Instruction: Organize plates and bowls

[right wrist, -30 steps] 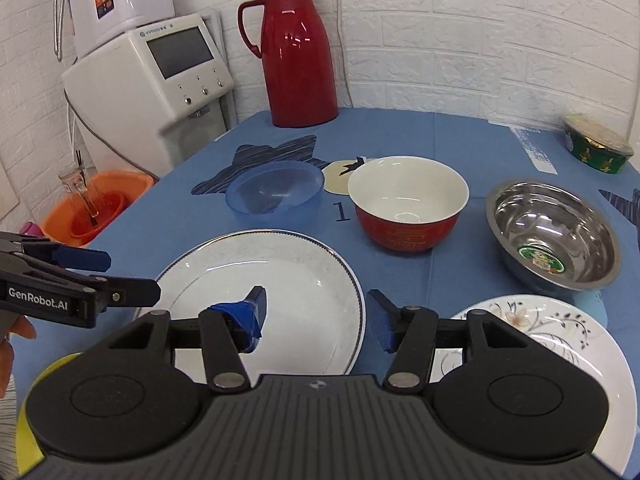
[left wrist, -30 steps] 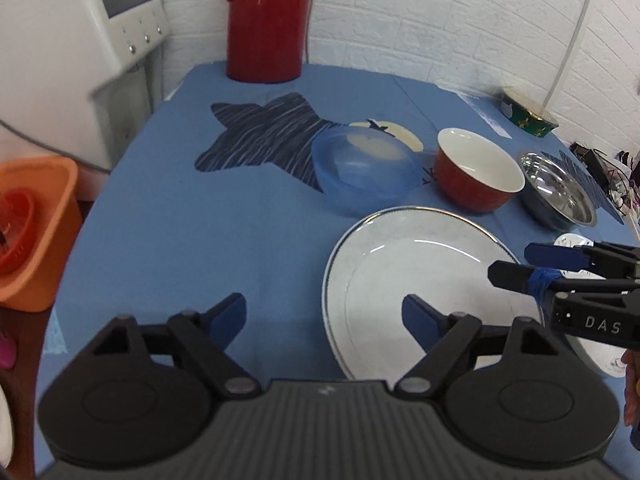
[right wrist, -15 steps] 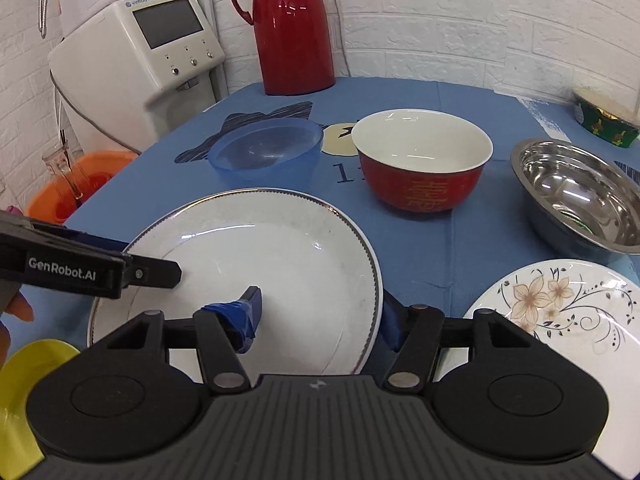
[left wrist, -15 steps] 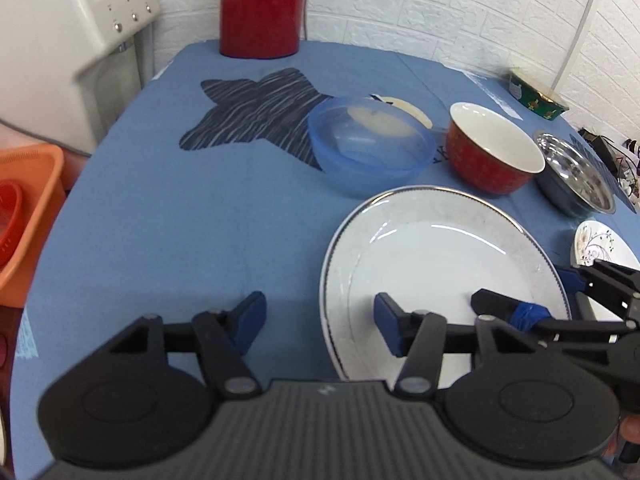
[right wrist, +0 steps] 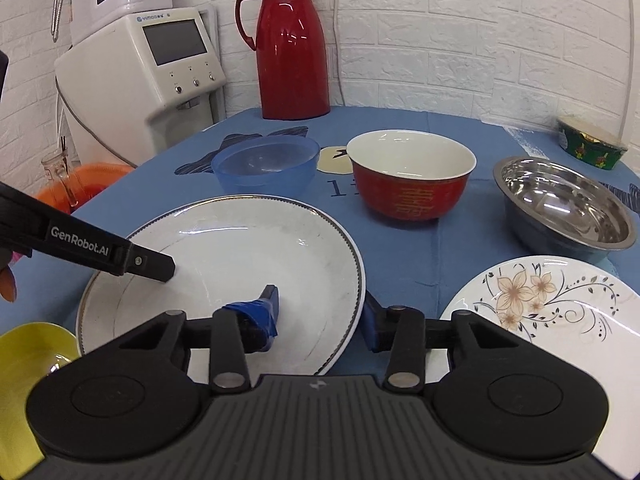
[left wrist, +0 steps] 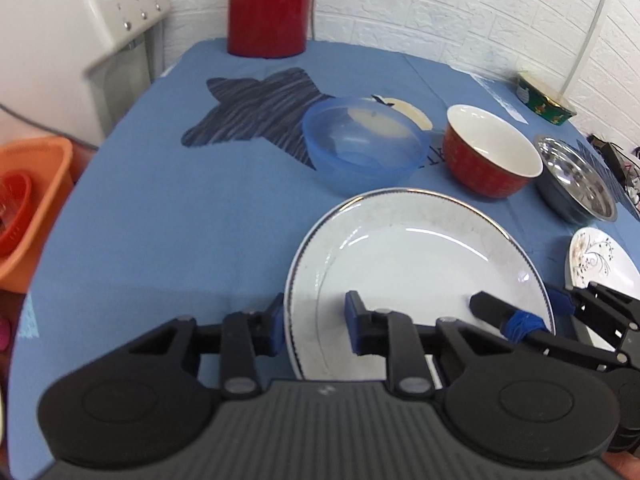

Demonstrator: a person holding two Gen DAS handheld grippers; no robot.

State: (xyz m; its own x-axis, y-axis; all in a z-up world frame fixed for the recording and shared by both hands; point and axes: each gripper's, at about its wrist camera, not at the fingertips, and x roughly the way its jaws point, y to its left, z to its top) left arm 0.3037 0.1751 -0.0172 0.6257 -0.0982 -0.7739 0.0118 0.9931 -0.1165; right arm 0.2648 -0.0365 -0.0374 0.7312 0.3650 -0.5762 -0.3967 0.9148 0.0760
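In the left wrist view the left gripper (left wrist: 314,318) straddles the near-left rim of the large white plate (left wrist: 416,264): one finger sits outside the rim, the other over the plate's well, with a gap between them, so the jaws are parted and not yet clamped. That stance looks chosen to pinch the rim for a lift. The right gripper (left wrist: 556,316) bears on the plate's opposite edge. Beyond the plate stand the blue plastic bowl (left wrist: 362,148), the red bowl (left wrist: 490,160) and the steel bowl (left wrist: 576,184), with the floral plate (left wrist: 600,264) to the plate's right. In the right wrist view the right gripper (right wrist: 320,316) likewise straddles the white plate's right rim with its jaws apart, likely sharing the load of a wide dish; a yellow dish (right wrist: 28,356) lies left of the plate. Everything rests on a blue tablecloth (right wrist: 400,256); behind the plate are a red thermos (right wrist: 290,48), a white dispenser (right wrist: 140,76) and a white brick wall.
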